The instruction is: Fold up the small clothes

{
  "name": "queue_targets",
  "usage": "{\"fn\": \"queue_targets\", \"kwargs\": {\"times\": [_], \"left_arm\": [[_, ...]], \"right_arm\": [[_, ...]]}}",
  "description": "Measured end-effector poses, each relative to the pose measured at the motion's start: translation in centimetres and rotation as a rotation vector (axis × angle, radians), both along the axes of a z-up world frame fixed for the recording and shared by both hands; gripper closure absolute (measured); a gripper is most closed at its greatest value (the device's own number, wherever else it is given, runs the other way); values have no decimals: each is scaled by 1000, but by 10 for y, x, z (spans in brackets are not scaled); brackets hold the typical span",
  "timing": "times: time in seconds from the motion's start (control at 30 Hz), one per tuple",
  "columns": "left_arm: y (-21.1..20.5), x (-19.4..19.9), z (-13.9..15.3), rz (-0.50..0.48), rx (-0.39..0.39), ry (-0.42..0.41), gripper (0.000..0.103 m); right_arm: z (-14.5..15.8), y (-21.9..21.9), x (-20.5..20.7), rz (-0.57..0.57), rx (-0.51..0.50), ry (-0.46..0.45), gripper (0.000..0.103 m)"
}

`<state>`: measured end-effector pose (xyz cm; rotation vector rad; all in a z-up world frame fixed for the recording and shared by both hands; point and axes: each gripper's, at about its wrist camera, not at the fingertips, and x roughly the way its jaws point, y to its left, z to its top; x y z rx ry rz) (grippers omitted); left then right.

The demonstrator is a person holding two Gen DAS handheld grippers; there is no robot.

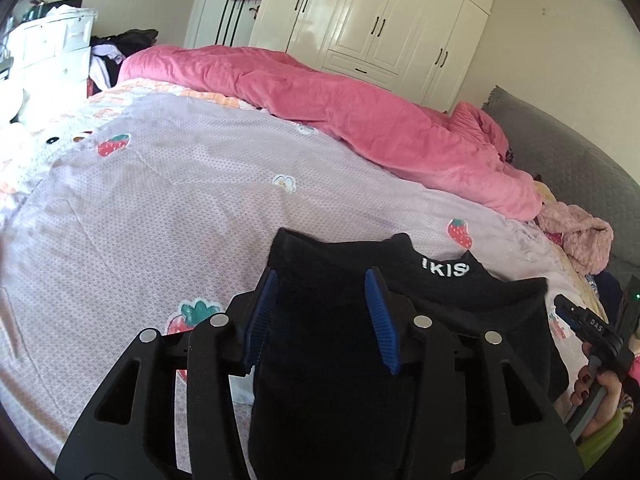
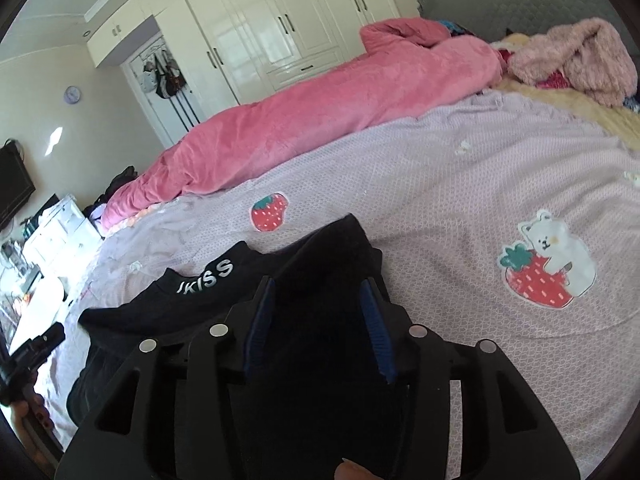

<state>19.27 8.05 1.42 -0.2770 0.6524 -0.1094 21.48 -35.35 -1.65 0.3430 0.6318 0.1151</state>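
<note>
A black garment (image 1: 400, 292) with white lettering lies on the bed (image 1: 168, 200), spread under and ahead of both tools. The left hand-held gripper (image 1: 322, 312) stands released, its blue pads (image 1: 262, 316) parted with the garment's dark cloth showing between them but not pinched. The right hand-held gripper (image 2: 318, 316) is likewise released over the garment's other end, the lettering off to its left. Beyond both, a pink quilt (image 1: 360, 108) runs along the far side of the bed, with a white wardrobe (image 1: 380, 20) behind it. A fluffy pink garment (image 2: 576, 56) lies far right of the right tool.
</note>
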Motion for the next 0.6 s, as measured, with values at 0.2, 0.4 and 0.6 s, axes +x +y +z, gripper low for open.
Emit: {"fn": "queue_targets", "kwargs": {"times": [0.2,0.4,0.6], "left_arm": [[-25,1,-11,-93,39,50,65],[-37,9,-32,-130,70,111,65],[-16,17,-32,-82,59,120,54]], "right_arm": [[4,42,-10,143,-132,-35,58],[-6,55,-6,171,-177,-3,54],[-6,28,0,69,-140,26,50]]}}
